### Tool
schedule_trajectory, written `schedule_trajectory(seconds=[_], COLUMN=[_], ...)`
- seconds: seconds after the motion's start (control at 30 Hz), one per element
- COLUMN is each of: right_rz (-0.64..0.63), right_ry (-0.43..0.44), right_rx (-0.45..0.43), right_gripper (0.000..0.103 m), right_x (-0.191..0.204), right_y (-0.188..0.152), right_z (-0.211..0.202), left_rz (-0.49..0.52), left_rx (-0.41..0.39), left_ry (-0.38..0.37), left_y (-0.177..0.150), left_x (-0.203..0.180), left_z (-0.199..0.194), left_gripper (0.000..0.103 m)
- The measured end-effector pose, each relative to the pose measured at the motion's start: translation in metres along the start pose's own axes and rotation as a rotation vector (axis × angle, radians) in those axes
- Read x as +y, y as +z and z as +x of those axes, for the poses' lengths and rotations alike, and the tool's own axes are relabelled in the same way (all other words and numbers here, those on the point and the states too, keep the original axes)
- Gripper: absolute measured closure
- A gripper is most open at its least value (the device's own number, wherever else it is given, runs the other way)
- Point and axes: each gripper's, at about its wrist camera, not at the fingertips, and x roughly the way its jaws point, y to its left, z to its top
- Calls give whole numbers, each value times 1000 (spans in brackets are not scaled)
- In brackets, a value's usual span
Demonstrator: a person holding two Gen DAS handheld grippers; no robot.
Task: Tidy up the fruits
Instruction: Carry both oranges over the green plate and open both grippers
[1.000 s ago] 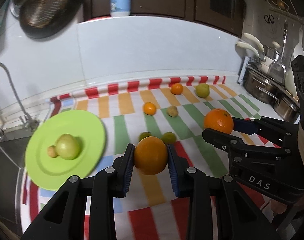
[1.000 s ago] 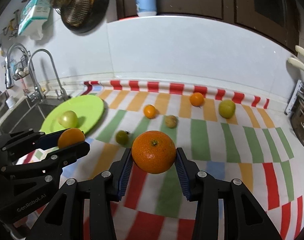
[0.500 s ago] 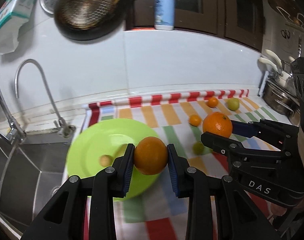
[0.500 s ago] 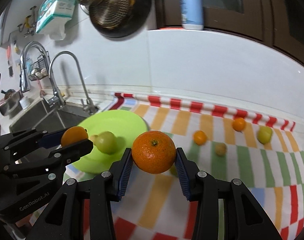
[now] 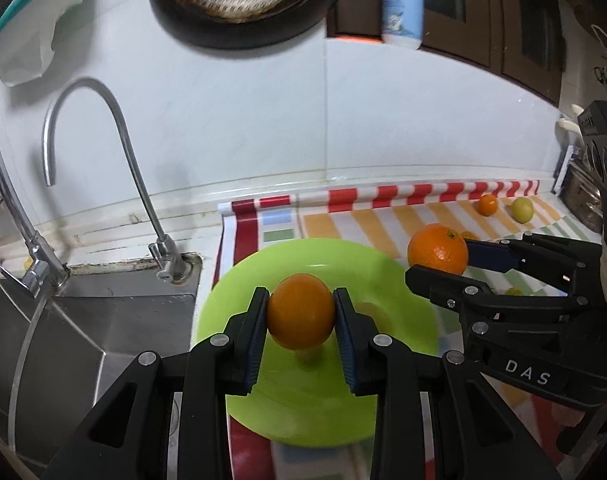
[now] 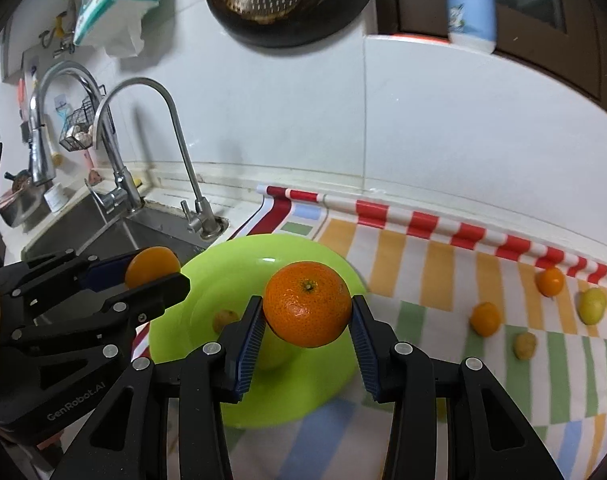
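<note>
**Crowded over the plate**

Bare green at the plate's [image 6: 327, 256] far rim. Blocked nearer by a small fruit [image 6: 224, 317] and a green one [image 6: 273, 350] under the right gripper [image 6: 306, 320]. Faucet [image 6: 159, 148] and sink [image 5: 83, 320] just left; open striped mat [image 6: 443, 264] right.

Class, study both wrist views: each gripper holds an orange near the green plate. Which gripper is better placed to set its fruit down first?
Probably the left gripper: its smooth orange sits over the green plate, while the right gripper holds its orange at the plate's edge.
</note>
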Motion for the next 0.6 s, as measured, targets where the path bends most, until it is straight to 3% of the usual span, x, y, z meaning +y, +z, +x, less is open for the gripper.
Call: schedule_trajectory(seconds=[0.33, 0.6], right_rz=[6, 5], right_ry=[3, 3], right_rx=[83, 112], right_gripper=[60, 59], right_x=[7, 9], right_y=[12, 12], right_z=[61, 79], left_rz=[5, 0], left_rx=[79, 117], left_ry=[-29, -46], left_y=[2, -2], left_x=[26, 31], left_z=[56, 77], left_gripper=[71, 70])
